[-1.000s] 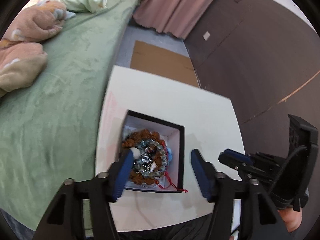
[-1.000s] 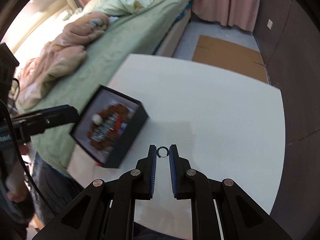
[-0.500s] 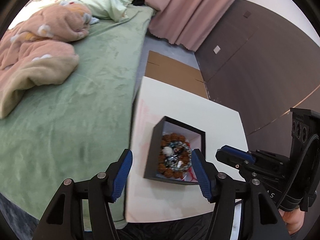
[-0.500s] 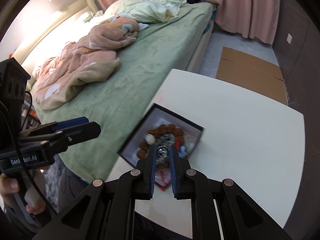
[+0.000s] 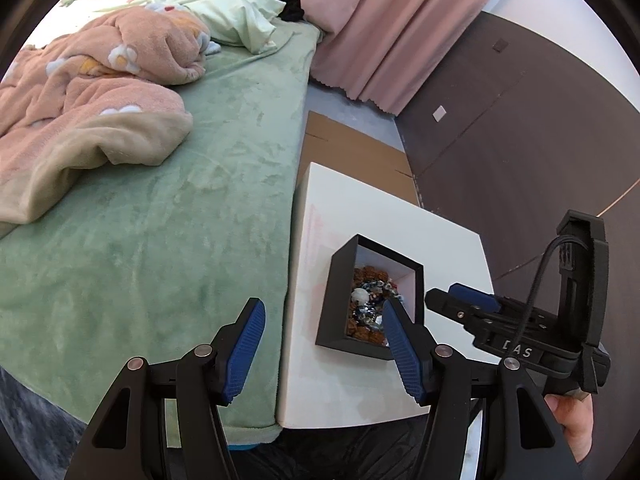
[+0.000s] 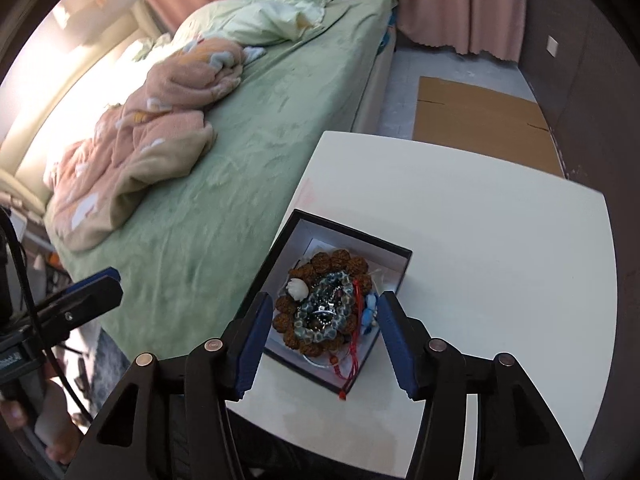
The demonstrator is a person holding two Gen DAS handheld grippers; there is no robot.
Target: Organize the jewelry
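A black jewelry box point(image 6: 259, 280) with a pale lining stands near the left edge of the white table point(image 6: 480, 240). Inside it lie brown bead bracelets point(image 6: 332, 262), a blue-green bead bracelet and a red cord. A small silver ring point(image 6: 325, 313) rests on top of the beads. My right gripper point(image 6: 324, 301) hovers just above the box, its jaws opening, with nothing pressed between the pads. My left gripper point(image 5: 323, 309) is open and holds nothing, straddling the table's left edge beside the box point(image 5: 331, 300). The right gripper's fingers point(image 5: 460, 305) show at the right of the left wrist view.
A bed with a green cover point(image 6: 240, 152) and a rumpled pink blanket point(image 6: 160, 132) runs along the table's left side. Flat cardboard point(image 6: 472, 120) lies on the floor beyond the table. Pink curtains and a dark wall stand behind. A person's hand point(image 5: 576, 420) holds the right gripper.
My right gripper carried the ring leftward over the box, then its jaws parted and the ring now lies on the beads. My left gripper shifted left, off the box toward the bed.
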